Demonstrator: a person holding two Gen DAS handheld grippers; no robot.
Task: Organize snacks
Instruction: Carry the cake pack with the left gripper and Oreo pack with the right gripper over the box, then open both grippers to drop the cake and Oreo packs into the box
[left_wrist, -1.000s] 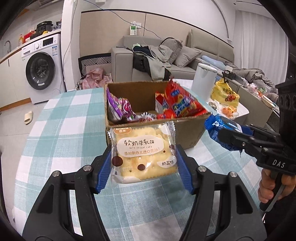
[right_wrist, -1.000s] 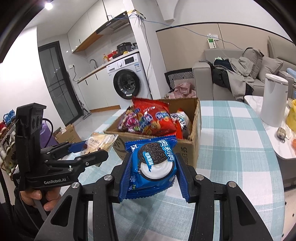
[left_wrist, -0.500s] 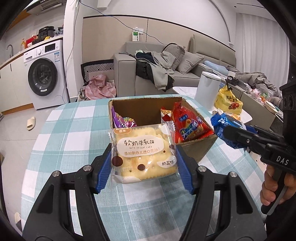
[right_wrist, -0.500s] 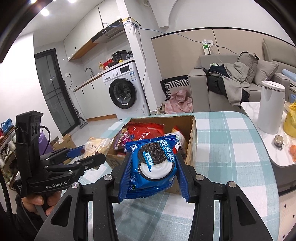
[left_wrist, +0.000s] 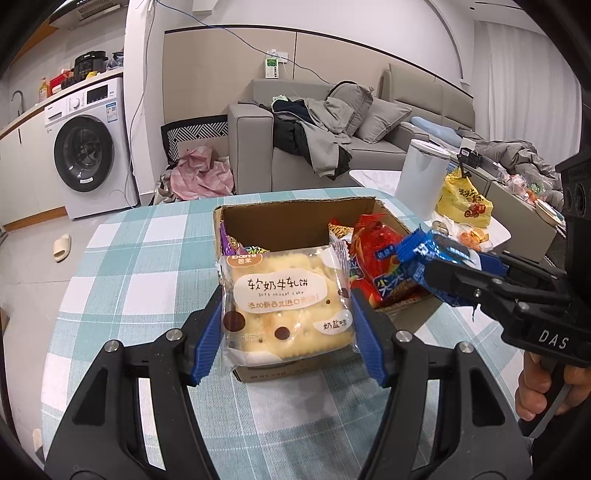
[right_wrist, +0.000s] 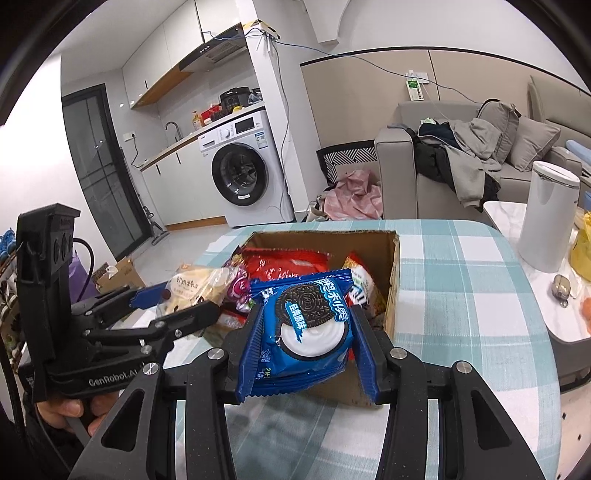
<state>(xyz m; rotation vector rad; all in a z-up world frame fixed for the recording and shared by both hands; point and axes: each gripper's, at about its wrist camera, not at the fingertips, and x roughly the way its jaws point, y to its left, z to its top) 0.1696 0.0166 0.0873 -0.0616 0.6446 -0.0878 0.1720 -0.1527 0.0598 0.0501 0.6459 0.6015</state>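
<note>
Both packets are up in the air, just on the near side of the cardboard box (left_wrist: 314, 218), and that box is our landmark. The left gripper (left_wrist: 288, 325) has its blue fingers clamped on the two side edges of the nougat cake packet (left_wrist: 286, 306), held flat and face-up in front of the box's near wall. That side-on pinch looks sensible: it keeps the soft cake from being squashed and should let it drop in level.

The right gripper (right_wrist: 301, 341) is clamped the same way on the blue Oreo packet (right_wrist: 304, 325), over the box's near edge, label up (a slippery film, so a grip at the sealed sides seems the safe choice).

Count time! Two grippers, two packets carried, one apiece. One box, standing on the checked tablecloth (left_wrist: 147, 266). Inside it, a red chip bag (right_wrist: 286, 262) leans to the right, a purple wrapper (left_wrist: 231, 243) sits against the left wall, and more packets lie beneath; how many, I cannot tell. To my eye both packets belong in that box.
</note>
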